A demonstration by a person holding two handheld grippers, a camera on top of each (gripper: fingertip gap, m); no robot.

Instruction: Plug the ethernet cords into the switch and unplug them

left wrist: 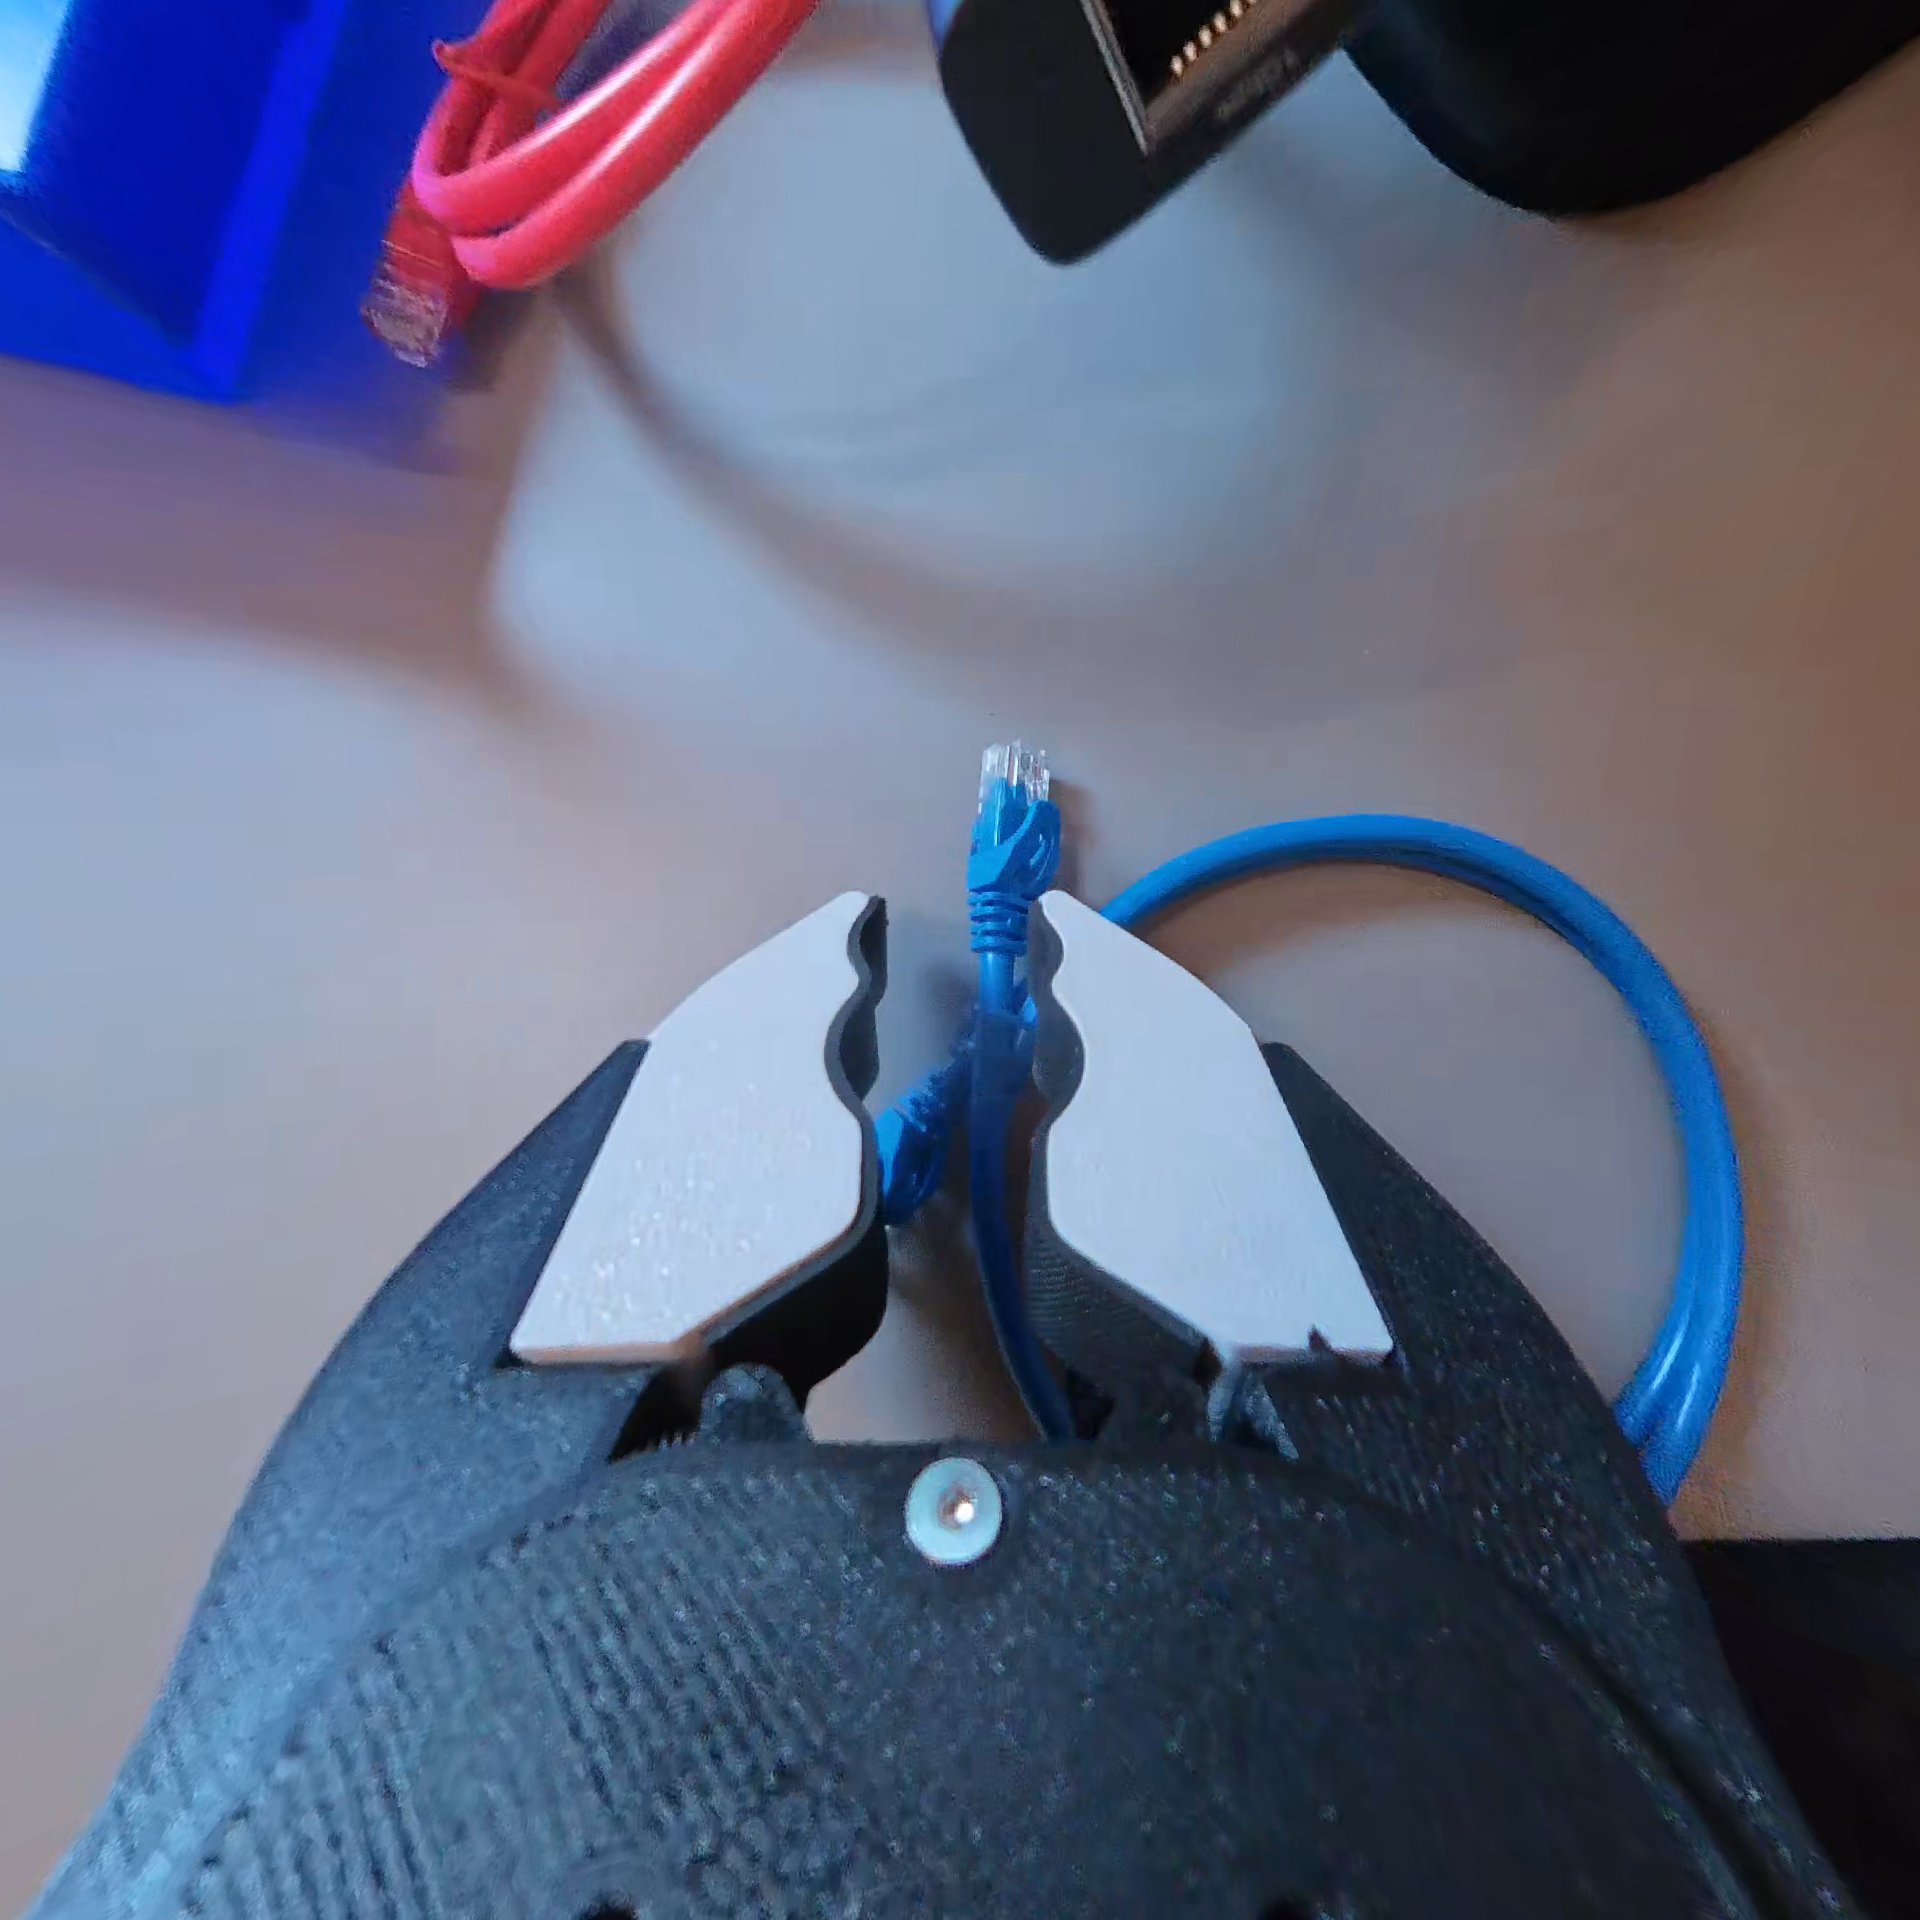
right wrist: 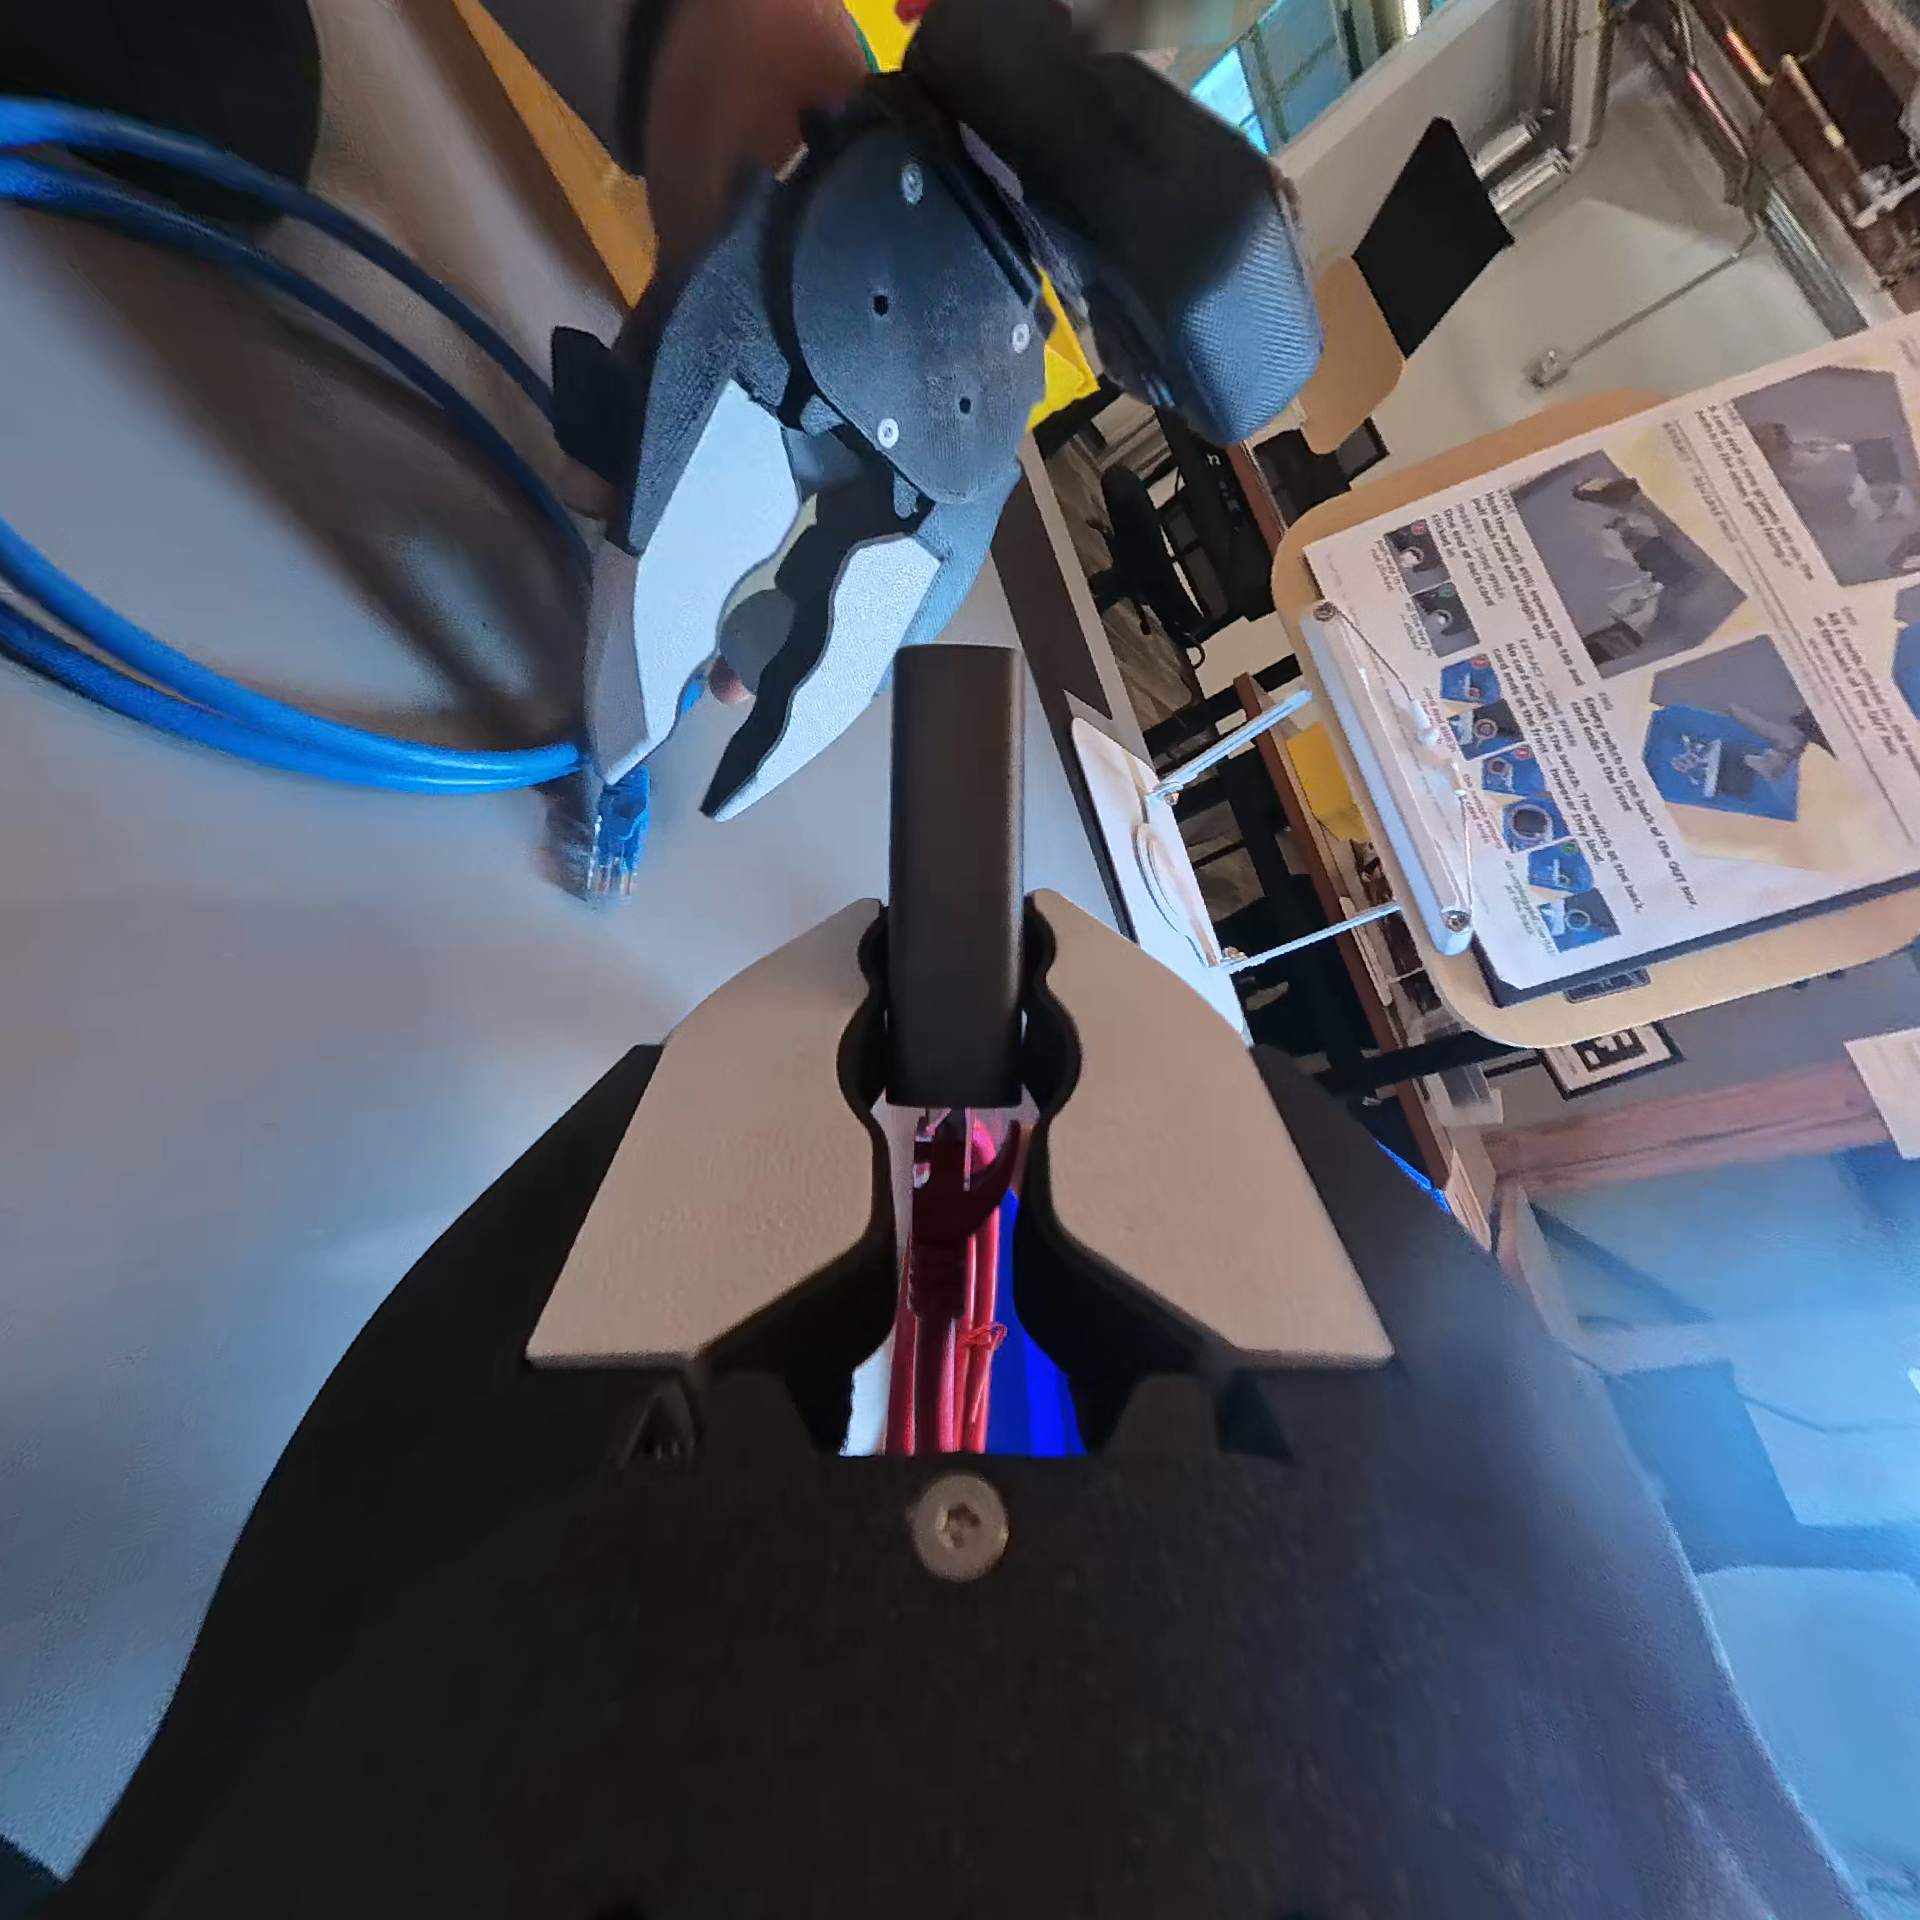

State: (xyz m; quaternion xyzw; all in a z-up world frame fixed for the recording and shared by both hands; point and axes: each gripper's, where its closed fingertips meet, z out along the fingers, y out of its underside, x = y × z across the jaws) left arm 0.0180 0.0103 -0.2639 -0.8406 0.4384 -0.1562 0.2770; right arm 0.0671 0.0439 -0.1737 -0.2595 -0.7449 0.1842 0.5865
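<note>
In the left wrist view my left gripper (left wrist: 961, 914) is open. A blue ethernet cord (left wrist: 1621, 966) runs between its jaws, its clear plug (left wrist: 1013, 779) pointing forward past the tips and the cord looping off to the right. The black switch (left wrist: 1132, 104) hangs at the top with one port facing me. In the right wrist view my right gripper (right wrist: 956, 914) is shut on the switch (right wrist: 951, 831), holding it end-on. The left gripper (right wrist: 670, 790) shows beyond it, open, over the blue plug (right wrist: 608, 831). A coiled red cord (left wrist: 540, 177) lies at the upper left.
The red cord rests against a blue bin (left wrist: 135, 177); both show through the right gripper's gap, the cord (right wrist: 940, 1247) in front. Blue cord loops (right wrist: 260, 727) spread left on the pale table (right wrist: 260, 1039). A stand with a printed sheet (right wrist: 1621, 675) stands beyond the table's edge. The tips of one gripper are about 11 centimeters away from the tips of the other.
</note>
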